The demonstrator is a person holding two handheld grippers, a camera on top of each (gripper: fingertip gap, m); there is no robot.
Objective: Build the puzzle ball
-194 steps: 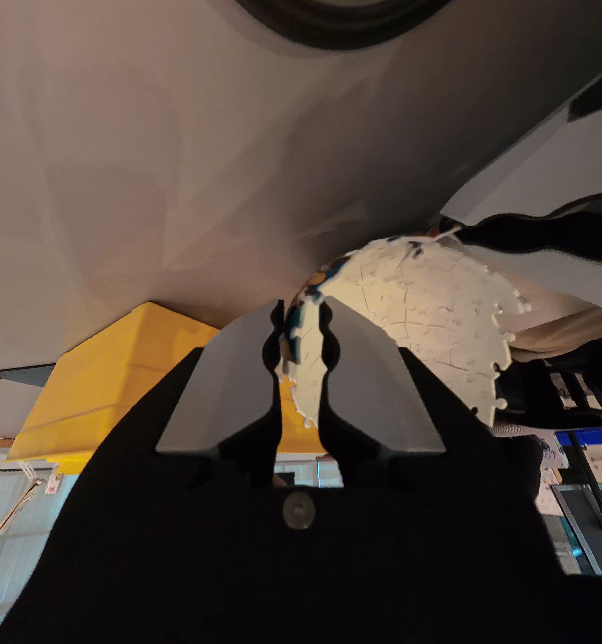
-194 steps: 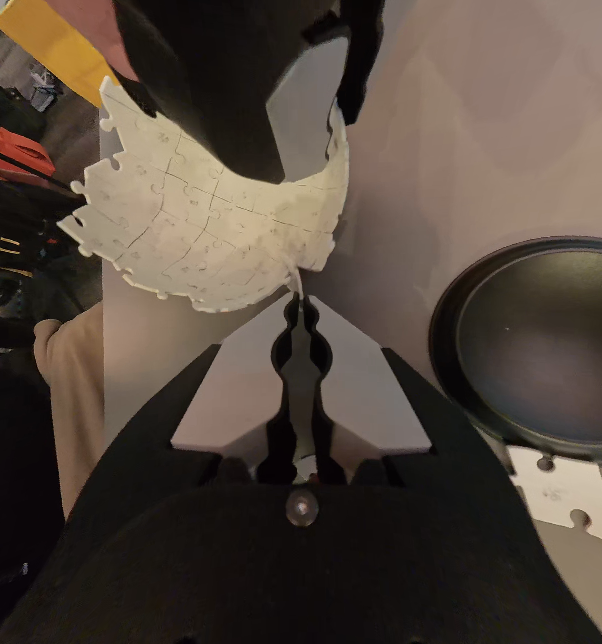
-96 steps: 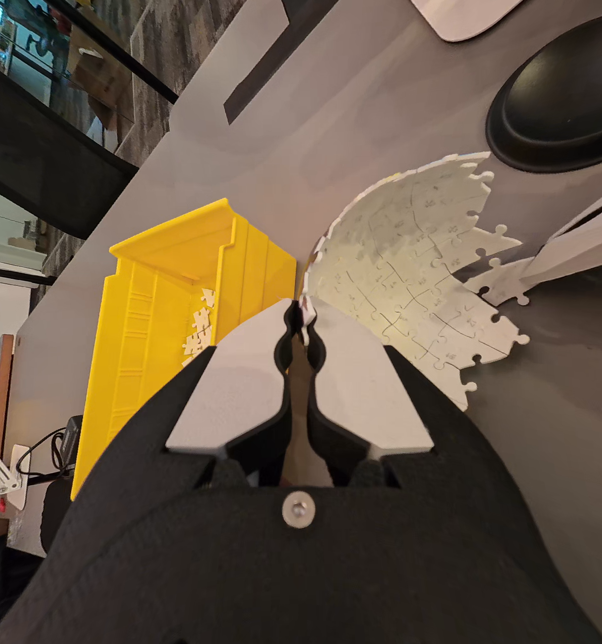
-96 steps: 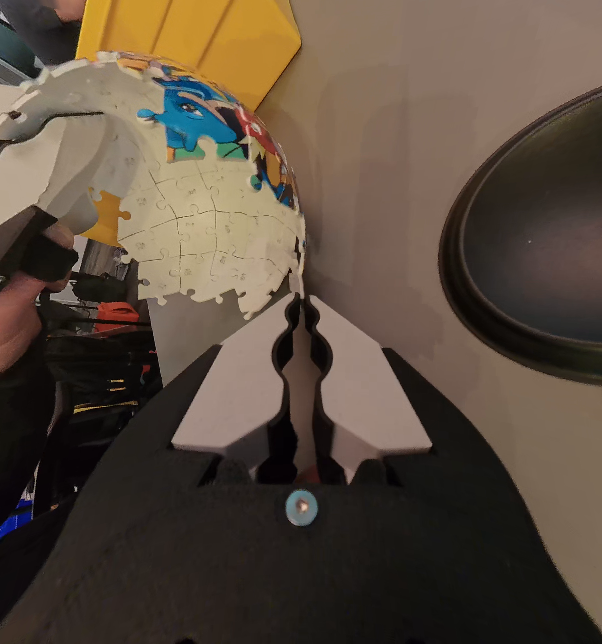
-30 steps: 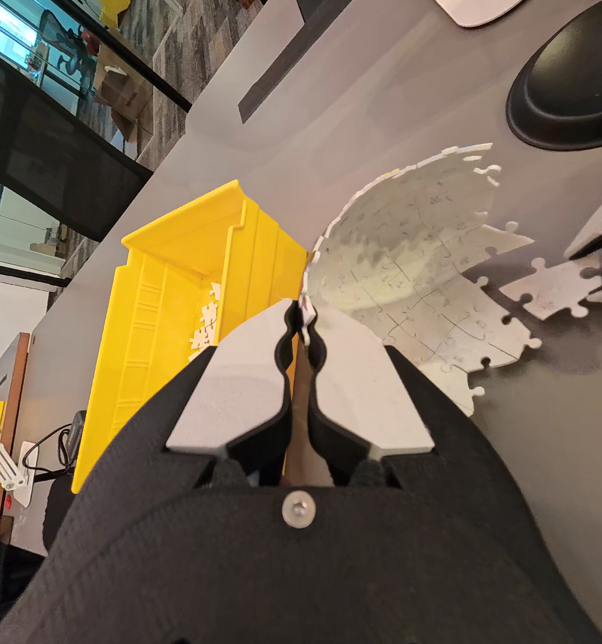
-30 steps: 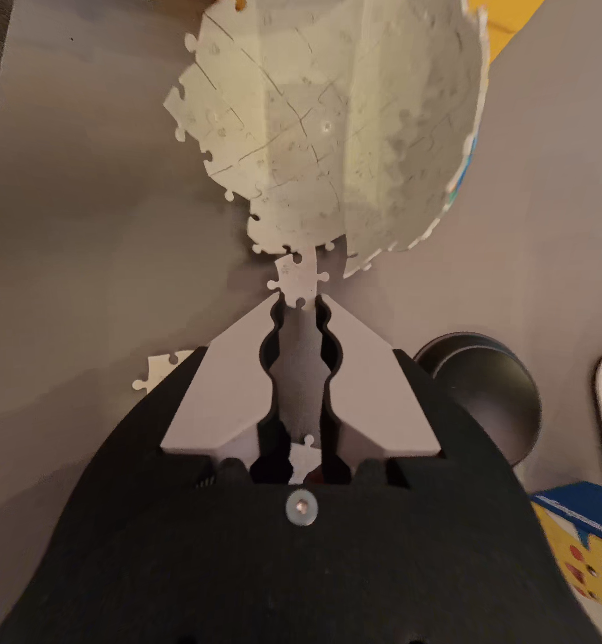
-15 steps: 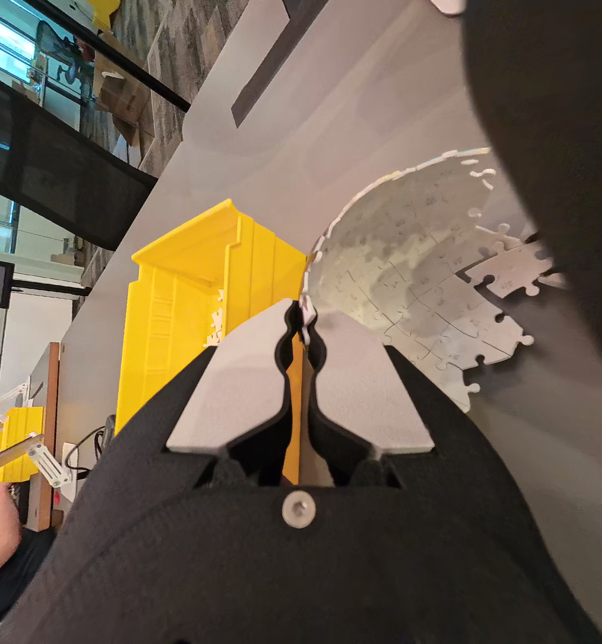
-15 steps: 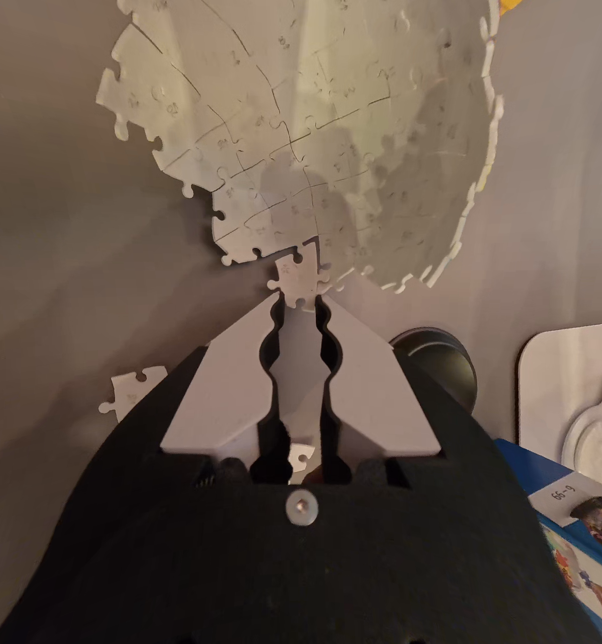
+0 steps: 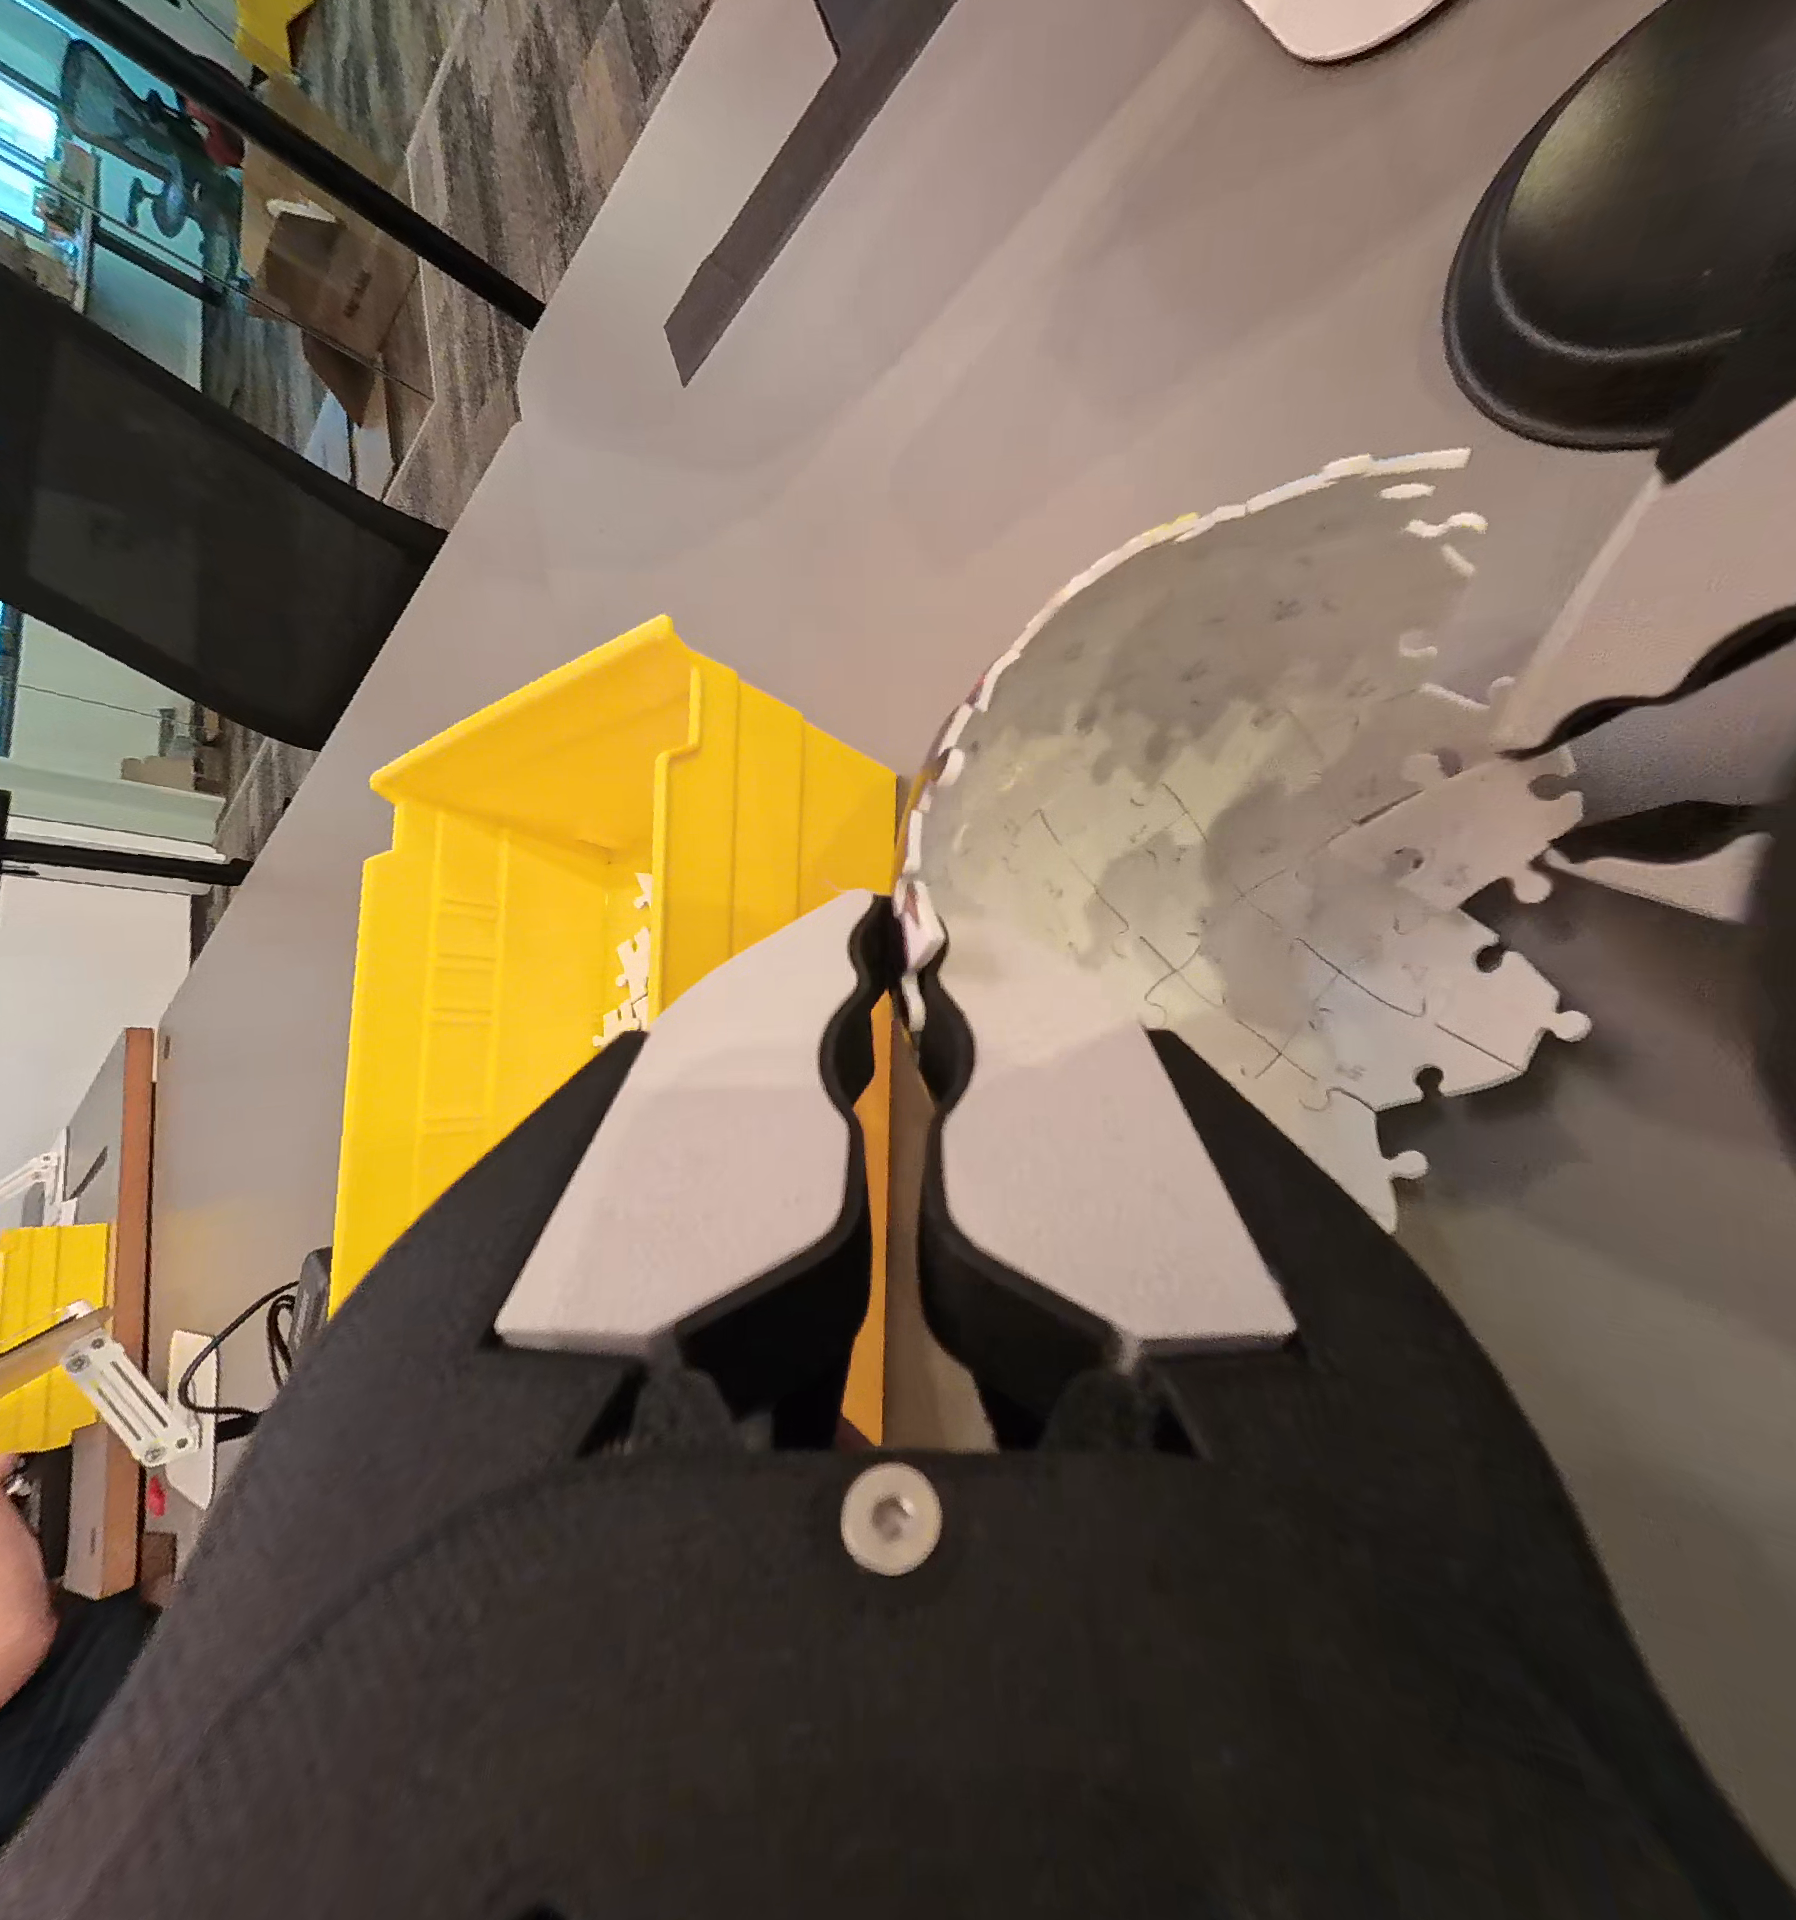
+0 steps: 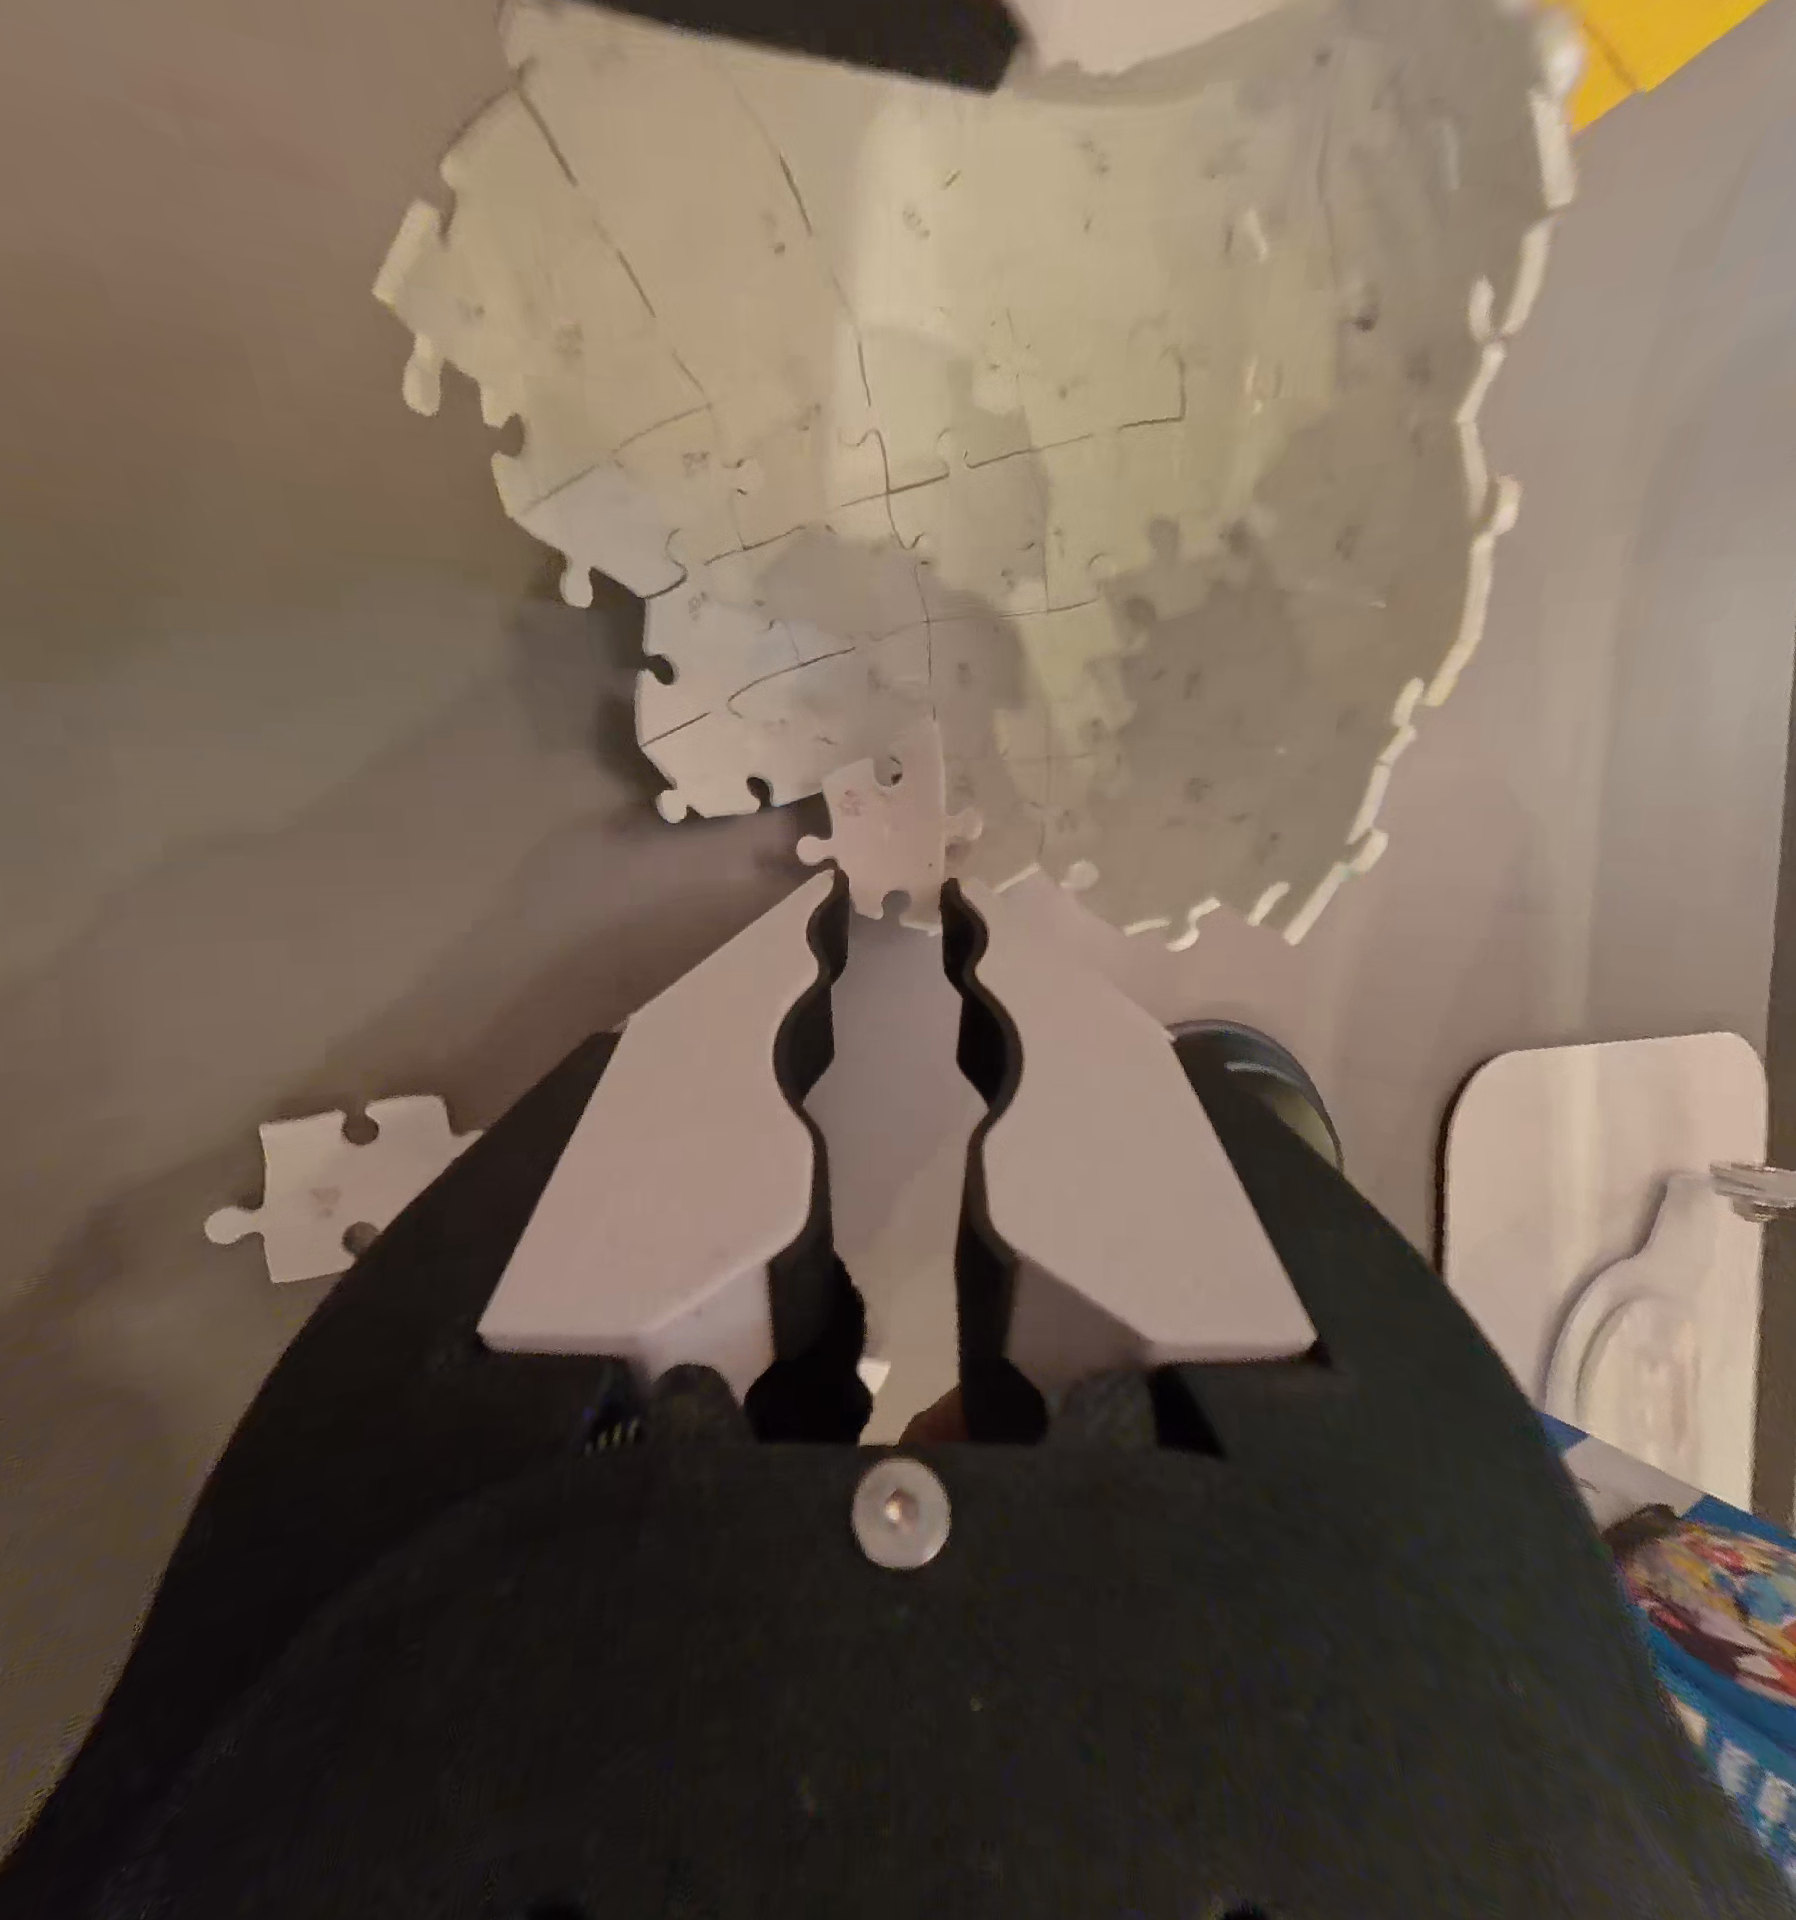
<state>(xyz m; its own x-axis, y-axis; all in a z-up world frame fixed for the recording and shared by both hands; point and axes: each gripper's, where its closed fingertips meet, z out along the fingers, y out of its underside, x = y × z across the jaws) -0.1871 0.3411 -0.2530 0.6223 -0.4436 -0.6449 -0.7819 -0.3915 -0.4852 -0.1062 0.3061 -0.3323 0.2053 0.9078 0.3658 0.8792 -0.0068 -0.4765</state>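
The partial puzzle ball (image 9: pixel 1185 831) is a curved shell of joined pieces, white on the inside, held above the grey table. My left gripper (image 9: pixel 899 940) is shut on the shell's rim. The shell fills the upper part of the right wrist view (image 10: pixel 977 416). My right gripper (image 10: pixel 889 894) is shut on a single white puzzle piece (image 10: pixel 889 821) and holds it against the shell's jagged lower edge. In the left wrist view that piece (image 9: pixel 1465 831) and the right gripper (image 9: pixel 1559 800) show at the right, at the shell's open edge.
A yellow bin (image 9: pixel 561 935) with several loose pieces lies left of the shell. A black round dish (image 9: pixel 1652 260) sits behind it. A loose white piece (image 10: pixel 343 1184) lies on the table (image 10: pixel 146 623). A white plastic tray (image 10: pixel 1600 1195) and a blue box (image 10: pixel 1756 1662) are at the right. My hands' fingertips stand some 12 cm from each other. The black round dish (image 9: pixel 1652 260) lies some 9 cm from my right tips, 20 cm from my left tips.
My right gripper has brought the single piece up to the shell's edge, where it now overlaps the rim. My left gripper keeps its hold on the shell, tilted slightly.
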